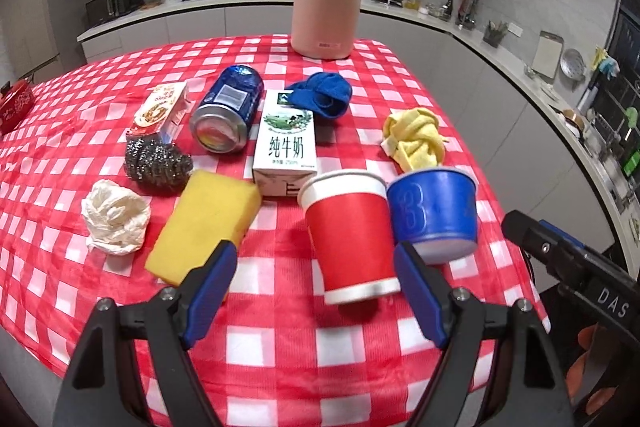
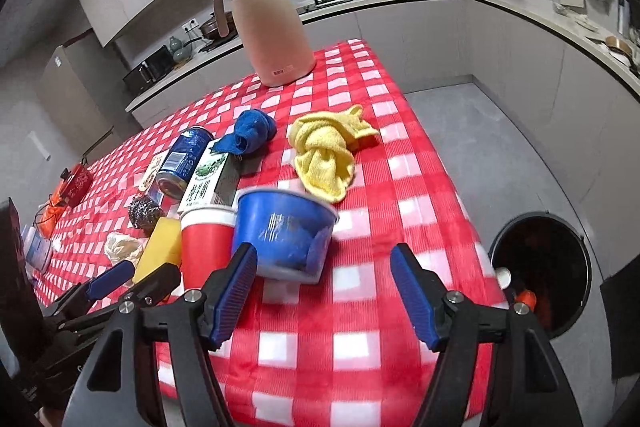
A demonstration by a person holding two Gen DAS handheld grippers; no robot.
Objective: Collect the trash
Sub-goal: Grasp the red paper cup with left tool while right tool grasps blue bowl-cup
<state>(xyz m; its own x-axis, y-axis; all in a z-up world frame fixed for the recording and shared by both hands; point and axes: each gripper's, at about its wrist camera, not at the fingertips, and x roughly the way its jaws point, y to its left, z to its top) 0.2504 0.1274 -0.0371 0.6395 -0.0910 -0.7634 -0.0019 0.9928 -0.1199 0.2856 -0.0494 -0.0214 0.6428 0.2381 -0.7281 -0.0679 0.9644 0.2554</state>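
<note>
A: Left to right. Left gripper (image 1: 316, 291): jaws wide, empty. Red paper cup (image 1: 352, 239) stands upright just ahead, offset toward its right finger, axis vertical.

B: And next over?

A: Blue tub (image 2: 286, 231) touching or just beside the cup on its right, also upright. Right gripper (image 2: 324, 291): jaws wide, empty; tub is dead ahead, toward its left finger.

B: Bin?

A: Trash can (image 2: 540, 267) on the floor off the right gripper's right side. My call: right takes the tub, left takes the cup.
</note>
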